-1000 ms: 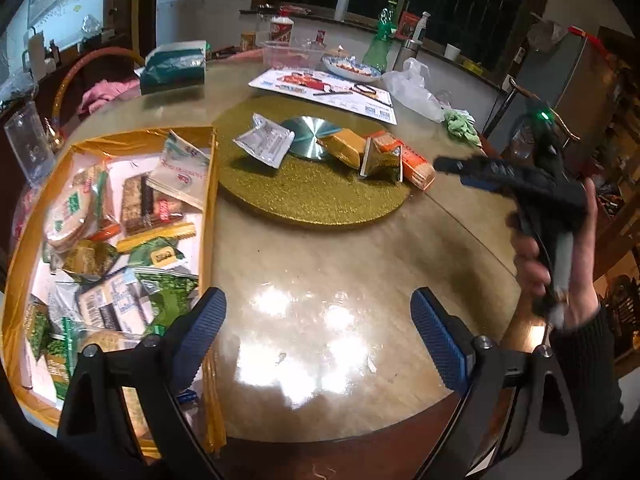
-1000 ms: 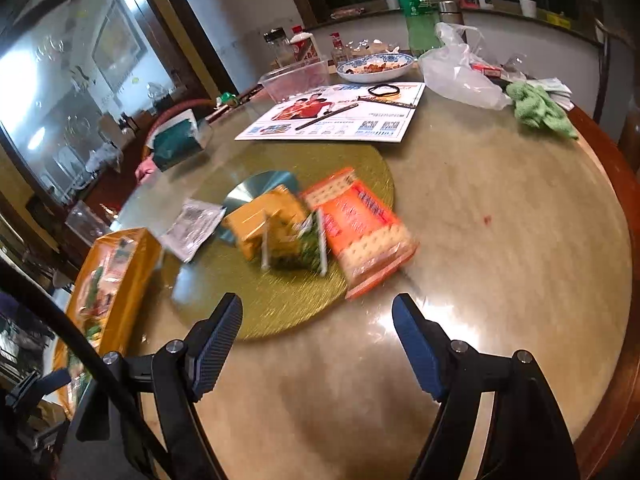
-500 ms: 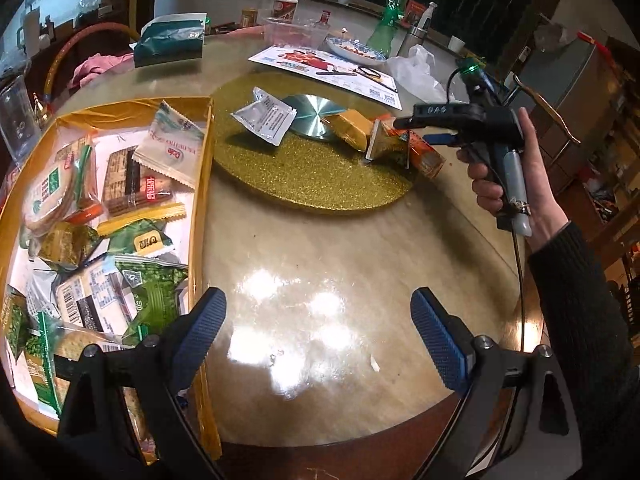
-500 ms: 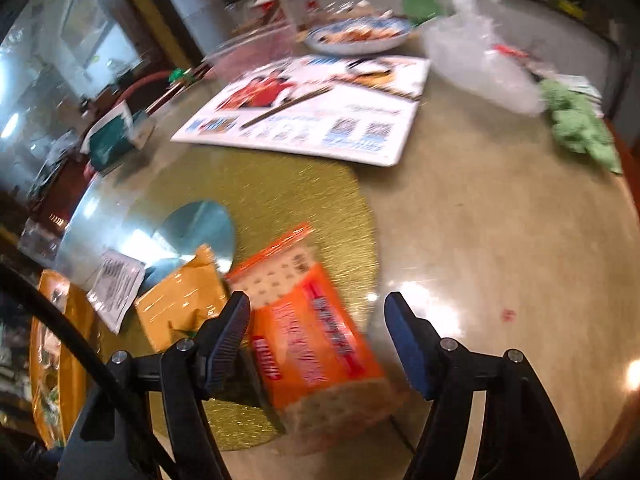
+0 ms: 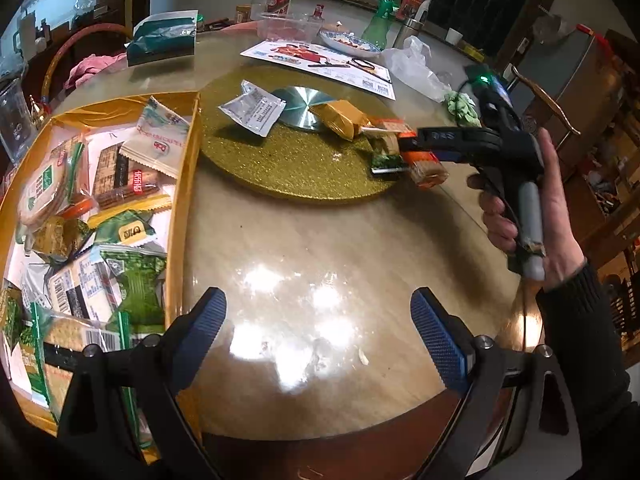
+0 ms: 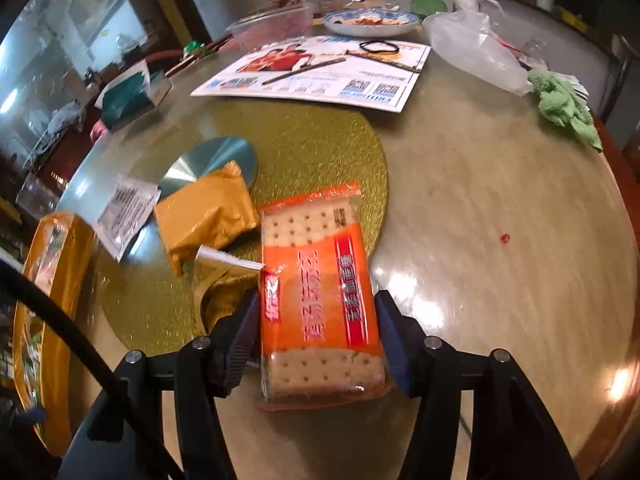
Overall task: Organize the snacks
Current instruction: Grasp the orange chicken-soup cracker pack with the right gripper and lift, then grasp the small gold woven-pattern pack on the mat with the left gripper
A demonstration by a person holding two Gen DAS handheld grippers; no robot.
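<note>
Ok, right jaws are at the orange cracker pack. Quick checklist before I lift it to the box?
1. Cracker pack sits between the right gripper jaws: ok.
2. Grip firm: not ok, jaws closing, pads not clearly pressing yet.
3. Neighbouring gold packet clear of the jaws: not ok, it lies right against the left pad.
4. Left gripper free: ok, open over bare table.
5. Space in the snack box: cannot tell, it looks crowded.

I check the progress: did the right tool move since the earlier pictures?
Yes. In the left wrist view the right tool went left, from beside the table onto the orange cracker pack at the gold mat's edge, jaws closing.
</note>
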